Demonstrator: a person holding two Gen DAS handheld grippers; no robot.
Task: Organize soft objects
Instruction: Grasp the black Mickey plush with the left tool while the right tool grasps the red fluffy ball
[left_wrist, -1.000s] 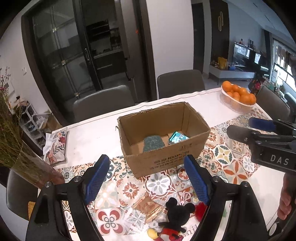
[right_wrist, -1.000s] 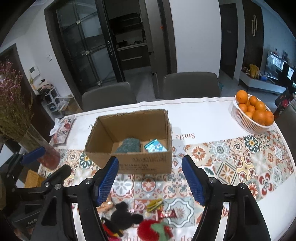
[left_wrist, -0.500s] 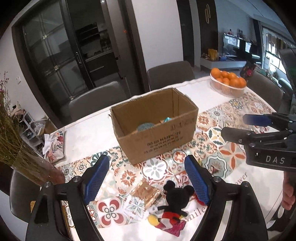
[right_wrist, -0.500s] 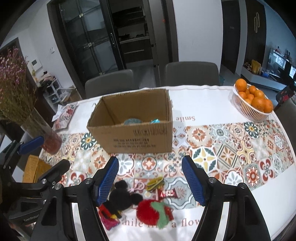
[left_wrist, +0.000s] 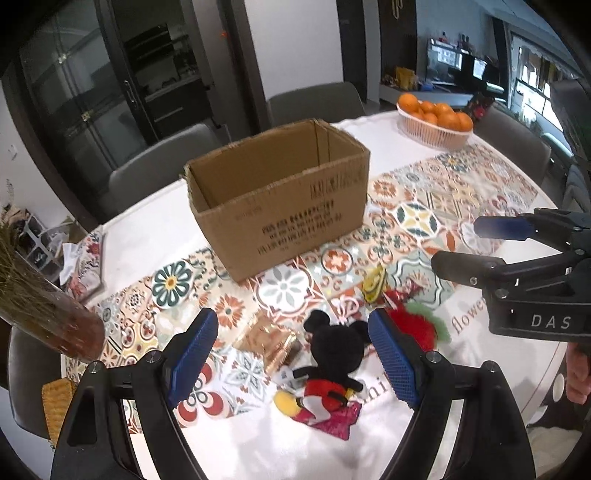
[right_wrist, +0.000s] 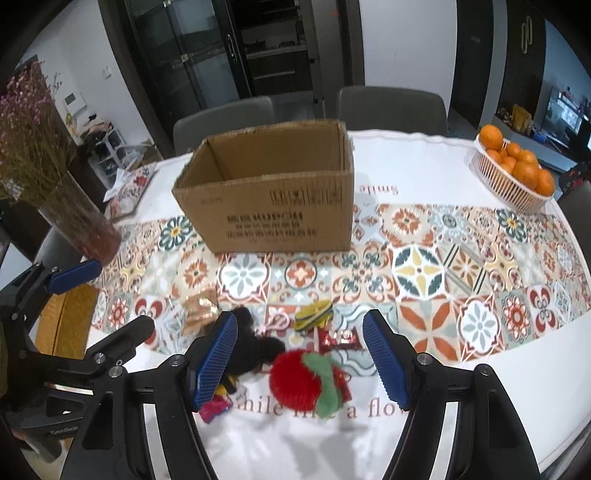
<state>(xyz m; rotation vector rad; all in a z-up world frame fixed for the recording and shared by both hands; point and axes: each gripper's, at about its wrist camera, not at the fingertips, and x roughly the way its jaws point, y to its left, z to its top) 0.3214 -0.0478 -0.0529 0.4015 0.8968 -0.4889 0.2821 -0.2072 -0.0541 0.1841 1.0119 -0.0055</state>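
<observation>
The left gripper (left_wrist: 291, 358) is spread and empty, with the mouse doll (left_wrist: 332, 363) lying on the table between its fingers. The right gripper (right_wrist: 299, 360) is also spread, with the red plush fruit (right_wrist: 301, 384) between its fingers. Both toys look light and squashy — best pinched across the fat middle. The cardboard box (right_wrist: 273, 199) stands well ahead.
</observation>
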